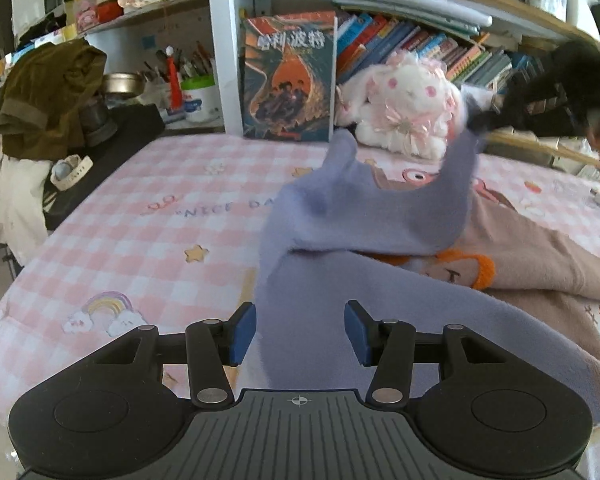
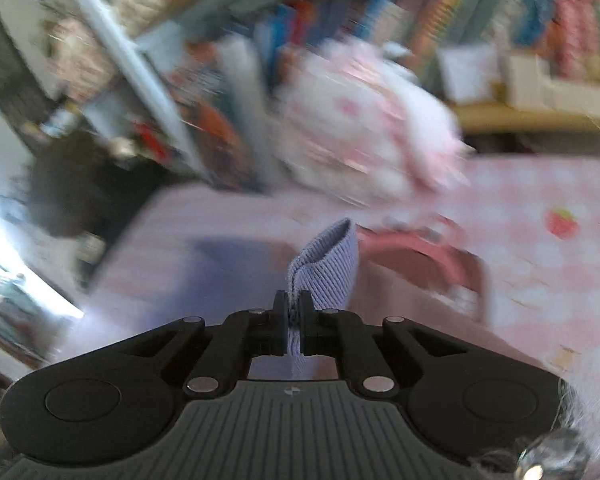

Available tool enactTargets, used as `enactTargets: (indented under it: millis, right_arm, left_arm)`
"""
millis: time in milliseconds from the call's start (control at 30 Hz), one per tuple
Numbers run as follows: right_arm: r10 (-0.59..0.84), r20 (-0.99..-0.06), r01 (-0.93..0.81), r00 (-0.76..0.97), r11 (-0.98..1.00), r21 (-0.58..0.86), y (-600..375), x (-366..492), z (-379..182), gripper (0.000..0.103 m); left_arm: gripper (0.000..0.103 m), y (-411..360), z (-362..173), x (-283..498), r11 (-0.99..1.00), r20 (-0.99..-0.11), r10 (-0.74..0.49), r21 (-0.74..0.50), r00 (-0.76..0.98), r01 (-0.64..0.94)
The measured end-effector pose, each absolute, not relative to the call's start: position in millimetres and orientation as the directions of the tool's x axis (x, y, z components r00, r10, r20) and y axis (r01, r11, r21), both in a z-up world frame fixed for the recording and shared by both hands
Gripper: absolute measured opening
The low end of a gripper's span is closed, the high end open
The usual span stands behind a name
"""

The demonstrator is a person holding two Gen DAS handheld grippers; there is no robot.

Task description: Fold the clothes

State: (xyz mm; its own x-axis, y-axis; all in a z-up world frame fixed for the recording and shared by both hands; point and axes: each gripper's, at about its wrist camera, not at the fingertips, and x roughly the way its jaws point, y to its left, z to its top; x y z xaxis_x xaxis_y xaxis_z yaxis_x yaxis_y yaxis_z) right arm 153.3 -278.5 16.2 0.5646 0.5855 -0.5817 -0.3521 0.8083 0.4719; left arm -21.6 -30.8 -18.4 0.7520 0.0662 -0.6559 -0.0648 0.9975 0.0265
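Purple sleeve [image 1: 364, 208] up off the bed, pulled across toward the far right. The top itself, beige [image 1: 540, 264] with purple arms, lies spread on the pink checked sheet [image 1: 140, 240], its body flat and its other purple arm running back under the near tongs.

Right tongs [image 2: 294, 322]: pinched together on the ribbed cuff [image 2: 328, 268], a fold of it poking up between the tips. That view is badly smeared, so it looks to be swinging fast; where the cuff is headed I can't make out.

Left tongs [image 1: 300, 332]: standing apart, blue pads [image 1: 242, 334] either side of the purple cloth, nothing gripped that I can see. Whether the pads touch the cloth is unclear.

Judgement: a sleeve fold looks to be in hand, carried by the cuff.

- Sleeve should land flat across the chest, cuff inside the body's outline.
- Slow down before release; a flung sleeve twists.
- Left tongs could pin the shoulder seam so the body doesn't drag.
- Keep the cuff clear of the plush rabbit [image 1: 404, 104] and the book [image 1: 288, 76] at the head of the bed.
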Motion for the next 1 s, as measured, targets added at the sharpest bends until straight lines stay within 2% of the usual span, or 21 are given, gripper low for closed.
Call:
enactTargets:
  millis: [167, 333, 500, 700, 900, 1000]
  right_arm:
    - [0.694, -0.496, -0.444, 0.522, 0.718, 0.536, -195, 150, 57, 0.005]
    - [0.757, -0.454, -0.526, 0.469, 0.653, 0.545, -88, 145, 83, 0.005]
    - [0.795, -0.428, -0.578, 0.429, 0.606, 0.546, 11, 141, 92, 0.005]
    - [0.789, -0.455, -0.596, 0.412, 0.611, 0.521, 96, 137, 92, 0.005]
    - [0.762, -0.535, -0.602, 0.366, 0.632, 0.488, 153, 142, 72, 0.006]
    - [0.752, -0.557, -0.597, 0.353, 0.639, 0.485, 157, 142, 61, 0.014]
  left_arm:
    - [0.049, 8, -5, -32, 0.999, -0.616, 0.038, 0.017, 0.787, -0.035]
    - [0.049, 60, -1, -54, 0.999, -0.596, 0.019, -0.022, 0.803, -0.040]
    - [0.049, 102, 0, -70, 0.999, -0.595, 0.037, 0.009, 0.803, -0.040]
    - [0.049, 145, 2, -84, 0.997, -0.601, 0.067, 0.021, 0.796, -0.068]
    - [0.049, 176, 1, -93, 0.993, -0.601, 0.070, -0.036, 0.796, -0.114]
    - [0.049, 188, 1, -96, 0.990, -0.600, 0.063, -0.066, 0.798, -0.127]
